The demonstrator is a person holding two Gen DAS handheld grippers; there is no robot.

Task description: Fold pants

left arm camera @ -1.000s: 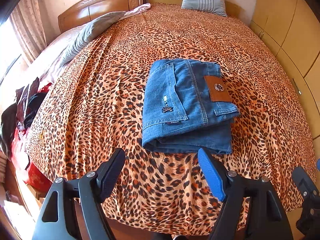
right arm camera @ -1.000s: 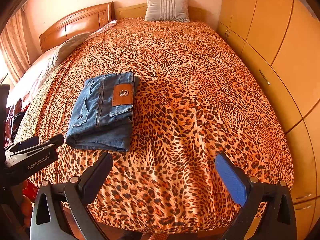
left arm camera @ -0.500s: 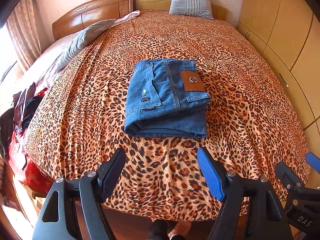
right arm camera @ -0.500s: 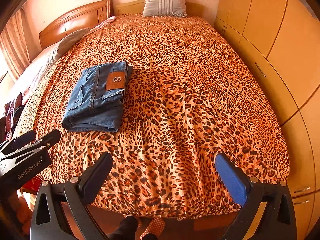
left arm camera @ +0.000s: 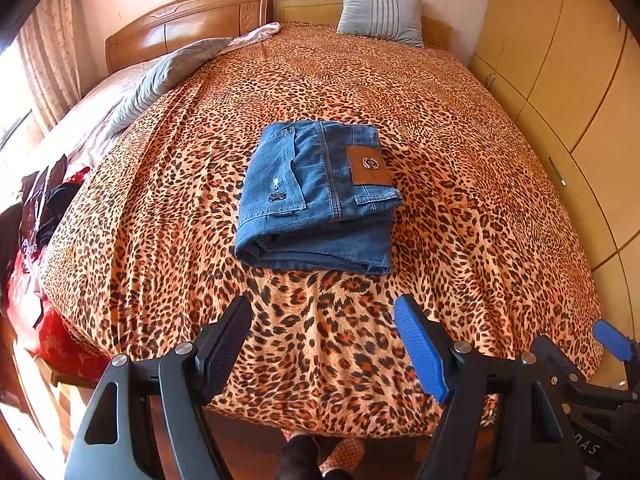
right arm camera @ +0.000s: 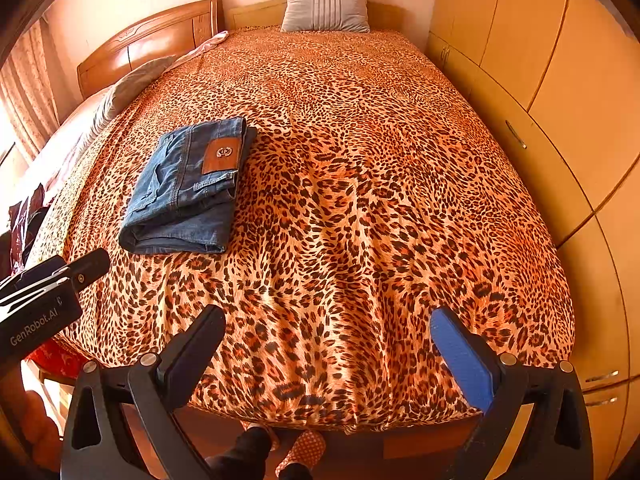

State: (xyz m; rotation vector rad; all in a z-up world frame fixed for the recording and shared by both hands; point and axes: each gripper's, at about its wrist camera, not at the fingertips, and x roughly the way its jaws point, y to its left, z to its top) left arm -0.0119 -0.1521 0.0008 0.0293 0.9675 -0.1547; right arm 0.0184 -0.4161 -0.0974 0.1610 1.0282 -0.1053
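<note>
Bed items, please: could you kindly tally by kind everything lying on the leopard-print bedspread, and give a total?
Folded blue denim jeans: 1
Grey striped square cushion: 1
Plain grey pillow at the bedspread's left edge: 1
Total: 3

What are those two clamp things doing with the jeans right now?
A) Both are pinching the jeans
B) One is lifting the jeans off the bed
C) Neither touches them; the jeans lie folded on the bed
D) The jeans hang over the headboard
C: the jeans lie folded on the leopard bedspread, while the left gripper and right gripper hover open and empty near the foot of the bed.
</note>
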